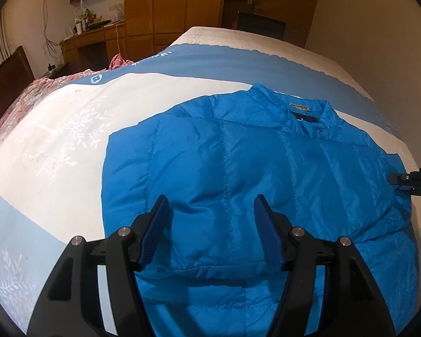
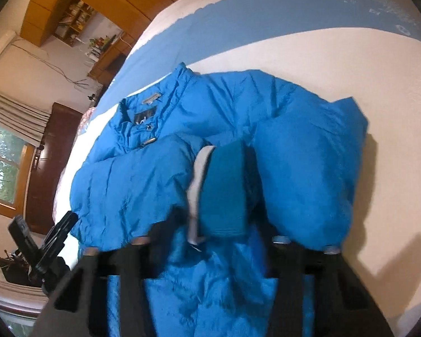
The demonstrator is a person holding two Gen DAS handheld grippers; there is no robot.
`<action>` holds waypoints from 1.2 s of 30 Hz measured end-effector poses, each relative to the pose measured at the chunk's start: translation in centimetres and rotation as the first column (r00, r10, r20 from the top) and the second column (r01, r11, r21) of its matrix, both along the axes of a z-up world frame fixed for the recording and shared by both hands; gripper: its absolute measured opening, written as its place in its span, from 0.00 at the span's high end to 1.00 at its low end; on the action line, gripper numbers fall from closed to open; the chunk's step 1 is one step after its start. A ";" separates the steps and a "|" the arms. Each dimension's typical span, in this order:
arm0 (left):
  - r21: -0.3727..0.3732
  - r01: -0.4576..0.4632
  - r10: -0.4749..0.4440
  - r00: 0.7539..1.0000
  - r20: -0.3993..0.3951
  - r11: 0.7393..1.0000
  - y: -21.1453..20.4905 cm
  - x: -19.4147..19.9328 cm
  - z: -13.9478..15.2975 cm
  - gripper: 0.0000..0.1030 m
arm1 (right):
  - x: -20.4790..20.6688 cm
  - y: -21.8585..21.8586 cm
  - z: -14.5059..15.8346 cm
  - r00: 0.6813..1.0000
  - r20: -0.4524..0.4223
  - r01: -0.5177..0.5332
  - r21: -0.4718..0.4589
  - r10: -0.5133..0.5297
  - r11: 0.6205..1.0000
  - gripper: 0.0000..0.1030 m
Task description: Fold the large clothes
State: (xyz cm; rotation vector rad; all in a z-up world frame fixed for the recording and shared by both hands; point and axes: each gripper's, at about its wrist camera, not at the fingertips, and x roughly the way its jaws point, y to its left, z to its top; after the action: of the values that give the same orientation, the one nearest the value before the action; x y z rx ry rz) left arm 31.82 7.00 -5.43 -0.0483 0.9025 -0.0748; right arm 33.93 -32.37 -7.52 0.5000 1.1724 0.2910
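bed [image 1: 70, 129]: wide mattress under a cream and pale-blue quilt with a white branch print; fills most of both views.
wardrobe [image 1: 168, 2]: tall brown wooden unit with open shelves at the far wall, behind the bed.
jacket [image 1: 238, 154]: large bright-blue quilted puffer jacket, lying flat on the quilt, collar and grey neck label toward the far end, hem toward the cameras.
sleeve [image 2: 132, 185]: in the right wrist view one puffy blue sleeve is folded across the jacket front; a second puffy section bulges on the other side.
cuff [image 2: 224, 191]: blue knit cuff with a pale lining edge, standing up in the gap of the right tool.
left hand-held gripper [image 1: 210, 230]: black frame, blue pads, released; jaws spread wide over the jacket's lower front, no fabric pinched.
right hand-held gripper [image 2: 210, 238]: blurred, jaws drawn narrow with the cuff and fabric between them; cannot tell if the pads actually press on it.
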 end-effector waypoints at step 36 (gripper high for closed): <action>0.043 0.123 -0.121 0.991 -0.052 0.991 -4.8 0.2 -3.1 0.36 | -4.6 4.7 -0.8 0.996 0.069 -0.045 -0.226 0.062 0.973 0.87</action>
State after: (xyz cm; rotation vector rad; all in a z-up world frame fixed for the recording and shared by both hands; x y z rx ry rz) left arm 32.04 2.18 -8.51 0.0481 0.9561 -0.1672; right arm 29.36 -27.66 -8.28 0.2582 1.1296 0.2186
